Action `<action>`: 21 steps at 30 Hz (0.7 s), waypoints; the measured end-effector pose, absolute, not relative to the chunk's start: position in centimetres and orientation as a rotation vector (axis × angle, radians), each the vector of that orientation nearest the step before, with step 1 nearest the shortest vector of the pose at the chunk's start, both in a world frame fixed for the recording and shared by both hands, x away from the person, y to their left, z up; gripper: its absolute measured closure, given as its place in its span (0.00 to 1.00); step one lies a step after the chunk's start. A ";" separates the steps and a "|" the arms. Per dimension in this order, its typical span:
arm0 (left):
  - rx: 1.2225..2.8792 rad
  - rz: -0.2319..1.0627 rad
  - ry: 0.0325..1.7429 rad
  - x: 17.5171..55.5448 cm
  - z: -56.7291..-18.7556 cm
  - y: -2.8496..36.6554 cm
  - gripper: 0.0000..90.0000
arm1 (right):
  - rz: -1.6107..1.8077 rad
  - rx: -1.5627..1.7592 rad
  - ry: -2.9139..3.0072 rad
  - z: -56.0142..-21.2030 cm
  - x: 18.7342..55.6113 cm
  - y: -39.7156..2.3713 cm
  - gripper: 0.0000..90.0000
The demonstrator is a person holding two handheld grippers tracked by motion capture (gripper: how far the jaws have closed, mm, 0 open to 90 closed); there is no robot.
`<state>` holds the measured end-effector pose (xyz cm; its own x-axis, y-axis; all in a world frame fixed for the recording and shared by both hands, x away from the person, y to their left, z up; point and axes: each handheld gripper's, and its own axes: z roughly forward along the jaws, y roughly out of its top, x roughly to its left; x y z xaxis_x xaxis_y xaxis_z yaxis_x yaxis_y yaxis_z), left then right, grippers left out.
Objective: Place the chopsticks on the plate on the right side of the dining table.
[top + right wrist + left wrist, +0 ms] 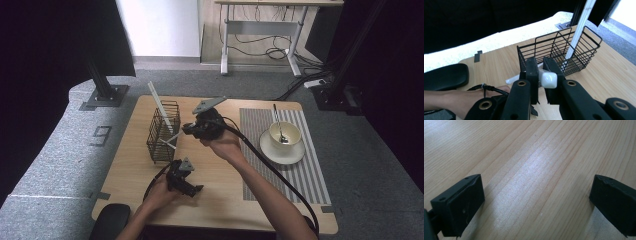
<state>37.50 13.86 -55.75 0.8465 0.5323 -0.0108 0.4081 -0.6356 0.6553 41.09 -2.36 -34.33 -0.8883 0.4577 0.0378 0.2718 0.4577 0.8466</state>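
Note:
My right gripper (pixel 186 130) hovers beside a black wire basket (pixel 162 132), shut on a white utensil handle (pixel 173 139). In the right gripper view the jaws (pixel 540 63) pinch the white handle (pixel 548 79); its far end sticks out to the left, near the basket (pixel 559 53). A second long white utensil (pixel 577 32) leans upright inside the basket (pixel 159 106). My left gripper (pixel 194 189) rests low over the wooden table (pixel 220 200) near the front edge. In the left gripper view it (pixel 536 202) is open over bare wood.
A striped placemat (pixel 310 175) lies on the right half of the table. On it stands a cream bowl (pixel 285 134) on a saucer, with a metal spoon (pixel 278 122) inside. A black cable (pixel 270 170) trails from the right gripper along the forearm.

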 end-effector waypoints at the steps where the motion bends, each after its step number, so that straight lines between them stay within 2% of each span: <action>1: 2.345 0.239 0.680 37.5 -55.8 13.9 0.00 | 1.409 0.646 2.505 -34.2 41.1 -2.7 0.91; 21: 2.343 0.240 0.681 37.5 -55.8 13.9 0.00 | 1.468 0.713 2.407 -30.1 39.4 -8.5 0.91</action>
